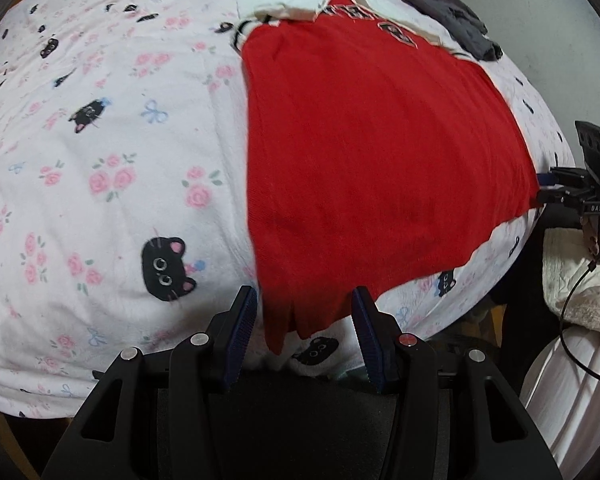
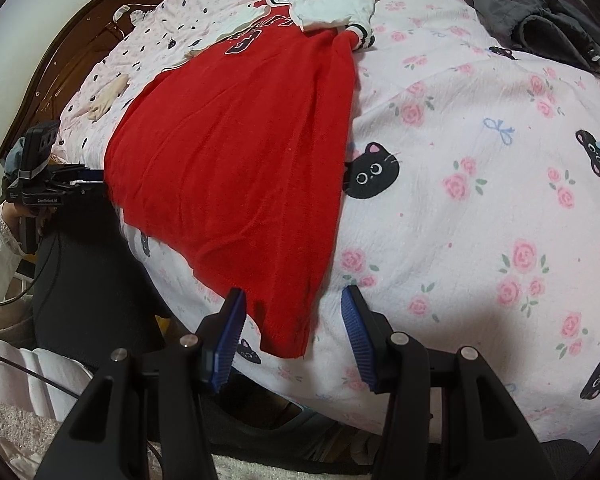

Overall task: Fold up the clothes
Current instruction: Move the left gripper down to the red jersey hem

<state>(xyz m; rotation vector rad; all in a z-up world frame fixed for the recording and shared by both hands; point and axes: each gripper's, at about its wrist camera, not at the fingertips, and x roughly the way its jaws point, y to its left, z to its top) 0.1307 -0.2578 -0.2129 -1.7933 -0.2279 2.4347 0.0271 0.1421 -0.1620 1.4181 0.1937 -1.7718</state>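
Both grippers, left gripper (image 1: 304, 304) and right gripper (image 2: 292, 306), stand spread with a hem corner of the red jersey (image 1: 380, 152) between unpressing pads, the jersey lying flat mid-frame on the cat-print bed (image 1: 120, 140).

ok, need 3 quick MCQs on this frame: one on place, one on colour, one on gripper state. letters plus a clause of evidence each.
1. Where does the dark grey garment lie?
A. at the far side of the bed, beyond the shirt
B. under the shirt's hem
C. on the floor

2. What colour is the body of the shirt?
A. blue
B. red
C. green

3. How do the two grippers stand?
A. both shut on the hem
B. one shut, one open
C. both open, a hem corner between the fingers

Answers:
1 A, it is heaped on the floral bedsheet past the collar end.
2 B, red body, white sleeves.
3 C, the left gripper and right gripper show clear gaps beside the cloth.
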